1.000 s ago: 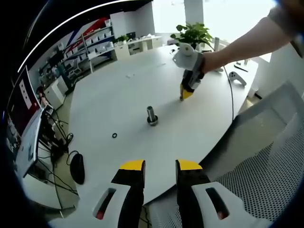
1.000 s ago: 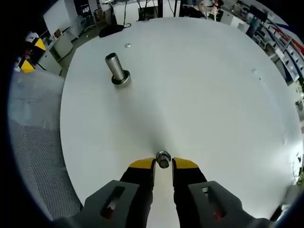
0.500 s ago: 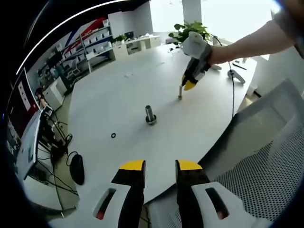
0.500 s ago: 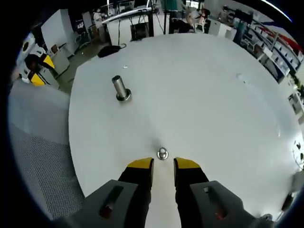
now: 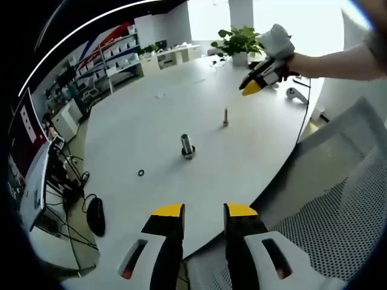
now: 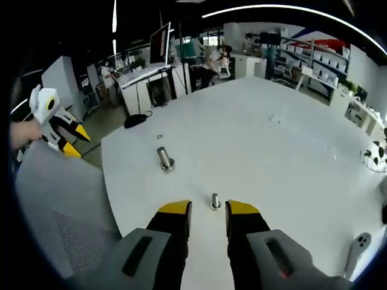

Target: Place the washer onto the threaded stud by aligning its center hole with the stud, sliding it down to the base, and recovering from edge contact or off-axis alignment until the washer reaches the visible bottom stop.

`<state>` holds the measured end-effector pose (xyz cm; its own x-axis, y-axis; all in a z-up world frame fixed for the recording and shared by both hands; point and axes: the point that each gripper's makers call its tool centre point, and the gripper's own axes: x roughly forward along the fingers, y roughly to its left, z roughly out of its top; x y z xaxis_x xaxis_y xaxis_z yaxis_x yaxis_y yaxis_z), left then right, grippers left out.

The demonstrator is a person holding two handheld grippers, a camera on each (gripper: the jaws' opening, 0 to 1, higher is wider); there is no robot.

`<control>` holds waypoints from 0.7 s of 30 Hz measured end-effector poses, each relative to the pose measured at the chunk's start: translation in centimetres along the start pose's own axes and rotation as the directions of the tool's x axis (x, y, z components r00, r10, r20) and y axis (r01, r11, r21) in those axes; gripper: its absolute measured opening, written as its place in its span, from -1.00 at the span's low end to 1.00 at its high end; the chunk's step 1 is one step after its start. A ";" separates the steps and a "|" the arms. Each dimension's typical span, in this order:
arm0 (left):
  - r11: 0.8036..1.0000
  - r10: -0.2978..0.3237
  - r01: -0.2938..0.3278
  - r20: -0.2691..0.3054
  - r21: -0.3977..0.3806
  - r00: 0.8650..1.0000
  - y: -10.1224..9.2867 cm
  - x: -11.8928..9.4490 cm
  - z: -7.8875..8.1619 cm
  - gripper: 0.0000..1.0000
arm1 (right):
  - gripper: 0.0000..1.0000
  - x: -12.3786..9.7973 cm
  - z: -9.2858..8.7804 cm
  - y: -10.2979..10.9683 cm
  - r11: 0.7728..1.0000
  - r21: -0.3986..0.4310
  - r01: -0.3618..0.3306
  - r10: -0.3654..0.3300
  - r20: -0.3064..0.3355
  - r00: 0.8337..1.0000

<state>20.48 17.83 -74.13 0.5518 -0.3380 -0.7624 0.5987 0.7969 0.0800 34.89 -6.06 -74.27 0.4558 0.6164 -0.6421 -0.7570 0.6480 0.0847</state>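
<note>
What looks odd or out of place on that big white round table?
Nothing is spilled or broken. The small dark ring washer lies alone on the white table, well apart from the thick grey threaded stud it belongs on. A slim metal bolt stands upright by itself. Both the left gripper and right gripper are open and hold nothing.

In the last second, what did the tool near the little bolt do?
The right tool let go of the small bolt and lifted up and away; the bolt now stands alone on the white table. The large threaded stud, the washer and the left tool stayed put.
</note>
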 end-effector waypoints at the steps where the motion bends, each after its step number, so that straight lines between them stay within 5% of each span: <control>1: 1.000 0.000 0.000 0.001 0.000 1.000 0.0 0.0 0.0 -0.53 | -0.47 -0.6 0.1 0.4 1.000 0.014 0.004 -0.004 0.018 1.000; 6: 1.000 0.007 -0.007 0.006 -0.008 1.000 0.1 -0.2 -0.1 -0.53 | -0.40 -2.7 0.6 1.9 0.983 0.181 -0.025 0.005 0.112 0.994; 13: 1.000 0.019 -0.019 0.000 0.008 1.000 0.0 -0.2 -0.1 -0.52 | -0.35 -5.6 0.6 3.9 0.985 0.171 -0.005 -0.022 0.157 0.987; 16: 1.000 0.026 -0.026 0.009 0.009 1.000 0.2 -0.4 0.1 -0.52 | -0.34 -7.0 0.8 4.6 0.974 0.226 -0.009 -0.040 0.211 0.977; 21: 1.000 0.030 -0.030 0.007 0.004 1.000 0.3 -0.4 0.0 -0.52 | -0.32 -8.1 -0.4 5.4 0.975 0.221 0.031 -0.077 0.203 0.976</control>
<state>20.43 18.21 -73.84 0.5736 -0.3172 -0.7552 0.5839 0.8050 0.1054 26.90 -7.74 -68.87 0.5984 0.6428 -0.4783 -0.6203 0.7495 0.2313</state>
